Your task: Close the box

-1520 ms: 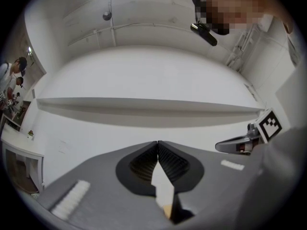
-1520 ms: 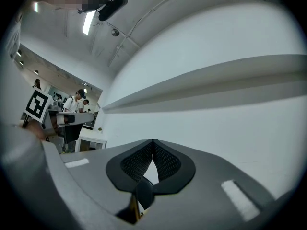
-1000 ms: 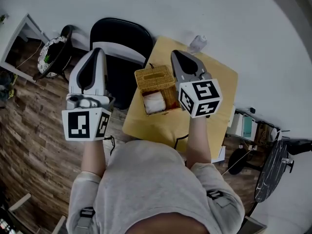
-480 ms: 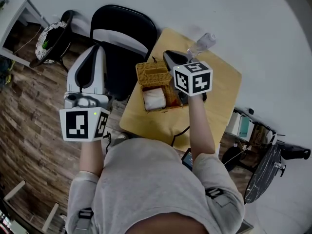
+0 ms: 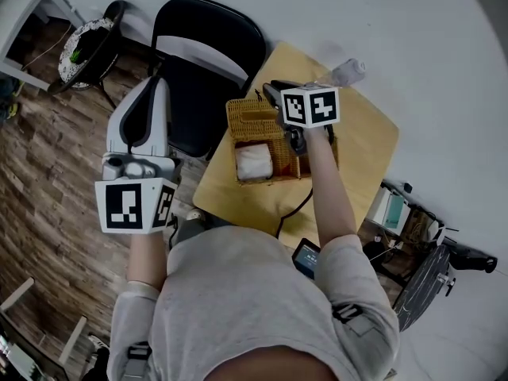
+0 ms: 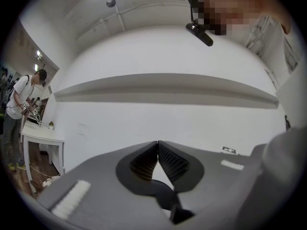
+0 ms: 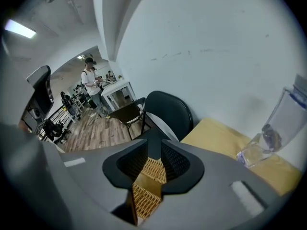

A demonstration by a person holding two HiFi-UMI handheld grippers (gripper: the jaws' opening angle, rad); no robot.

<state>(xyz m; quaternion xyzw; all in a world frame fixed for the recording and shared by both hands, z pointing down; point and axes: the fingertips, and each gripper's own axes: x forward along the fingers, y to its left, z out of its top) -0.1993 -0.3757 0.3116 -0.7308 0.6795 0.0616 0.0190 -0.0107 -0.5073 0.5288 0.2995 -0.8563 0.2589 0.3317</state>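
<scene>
A wicker box (image 5: 267, 178) stands on the small yellow table (image 5: 361, 141) with a white bundle (image 5: 254, 163) inside. Its lid (image 5: 250, 117) is swung open along the far side. My right gripper (image 5: 274, 90) hangs tilted down over the lid's right end. Its jaws have just been opening and now stand apart; in the right gripper view the wicker lid (image 7: 148, 174) shows through the gap of the right gripper (image 7: 153, 147), with no pad pressing on it. My left gripper (image 5: 153, 86) hovers left of the table over the chair's side. In its own view the left gripper (image 6: 157, 143) is shut and empty, facing a white wall.
A black chair (image 5: 208, 46) stands against the table's far-left side. A clear plastic bottle (image 5: 347, 72) lies at the table's far corner, near the white wall. A round stand (image 5: 91, 42) sits on the wooden floor at left. A person (image 7: 91, 83) stands far off.
My right gripper has dropped and tipped downward over the box's lid, and its jaws have parted. The left gripper has sunk a little and stays shut.
</scene>
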